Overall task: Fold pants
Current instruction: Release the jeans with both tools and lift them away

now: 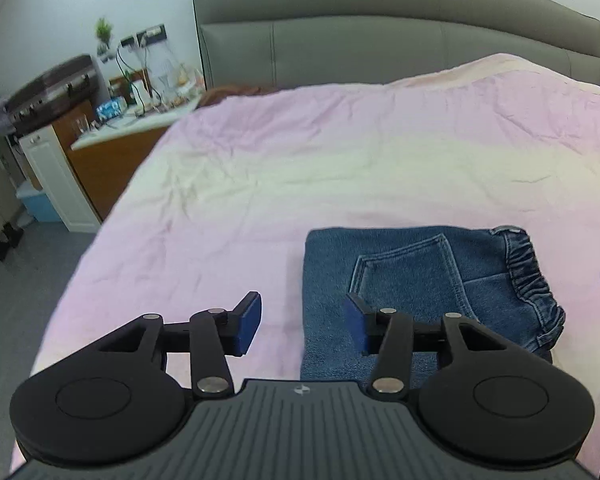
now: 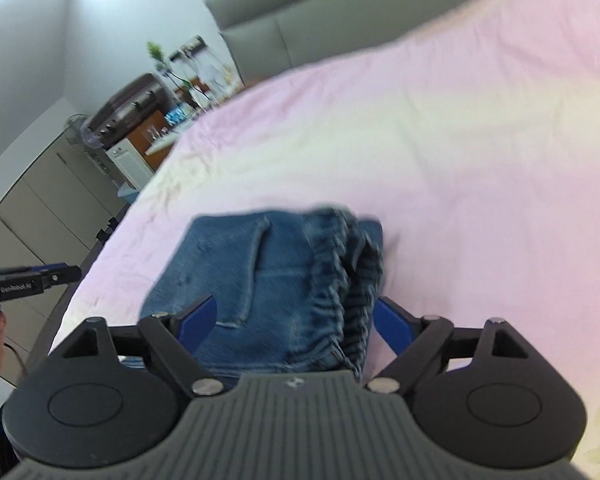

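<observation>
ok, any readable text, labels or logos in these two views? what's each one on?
"GenRobot.AI": on the side of the left gripper, right wrist view; small, slightly blurred, so the reading is tentative.
Small emblem, no letters: right gripper body, also the left's.
Clutter on the bedside cabinet: too blurred to read.
Jeans: none.

Folded jeans [image 2: 268, 288] on pink bedsheet [image 2: 460, 140] — right hand-held gripper [image 2: 296, 320] spread wide.
</observation>
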Motion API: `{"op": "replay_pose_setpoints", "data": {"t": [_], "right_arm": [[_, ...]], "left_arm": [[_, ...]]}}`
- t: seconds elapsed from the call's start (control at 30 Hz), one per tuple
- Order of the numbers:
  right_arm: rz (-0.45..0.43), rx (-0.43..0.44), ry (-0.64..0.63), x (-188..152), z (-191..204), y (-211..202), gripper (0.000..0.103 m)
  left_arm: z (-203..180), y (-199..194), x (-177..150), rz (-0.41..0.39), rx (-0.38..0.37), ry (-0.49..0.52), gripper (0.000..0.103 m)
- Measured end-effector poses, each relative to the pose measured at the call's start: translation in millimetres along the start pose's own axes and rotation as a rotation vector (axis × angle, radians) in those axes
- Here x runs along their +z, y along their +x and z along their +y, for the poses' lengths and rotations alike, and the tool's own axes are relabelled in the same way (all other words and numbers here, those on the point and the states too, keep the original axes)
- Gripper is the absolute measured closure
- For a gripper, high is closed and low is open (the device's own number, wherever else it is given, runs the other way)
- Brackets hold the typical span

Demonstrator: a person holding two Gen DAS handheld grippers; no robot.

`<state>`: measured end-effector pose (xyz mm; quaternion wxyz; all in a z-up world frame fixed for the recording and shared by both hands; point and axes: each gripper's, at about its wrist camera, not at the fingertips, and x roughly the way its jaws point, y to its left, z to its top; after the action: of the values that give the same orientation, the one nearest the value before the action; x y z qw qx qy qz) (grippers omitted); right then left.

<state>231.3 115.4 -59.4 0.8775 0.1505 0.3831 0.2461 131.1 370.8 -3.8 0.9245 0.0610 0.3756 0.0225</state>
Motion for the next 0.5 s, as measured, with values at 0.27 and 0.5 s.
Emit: {"op": "replay_pose_setpoints", "data": {"t": [0.27, 0.5], "right_arm": [[-0.212, -0.059, -0.306, -4, 74, -116, 0.01], [-0.286, -0.065, -0.394, -62, 97, -177, 0.005]], "left_arm": [[-47, -127, -1, -0.219, 0.11, 0.06, 0.027], [-107, -180, -43, -0.344, 0.204, 0.061, 0.007]]}}
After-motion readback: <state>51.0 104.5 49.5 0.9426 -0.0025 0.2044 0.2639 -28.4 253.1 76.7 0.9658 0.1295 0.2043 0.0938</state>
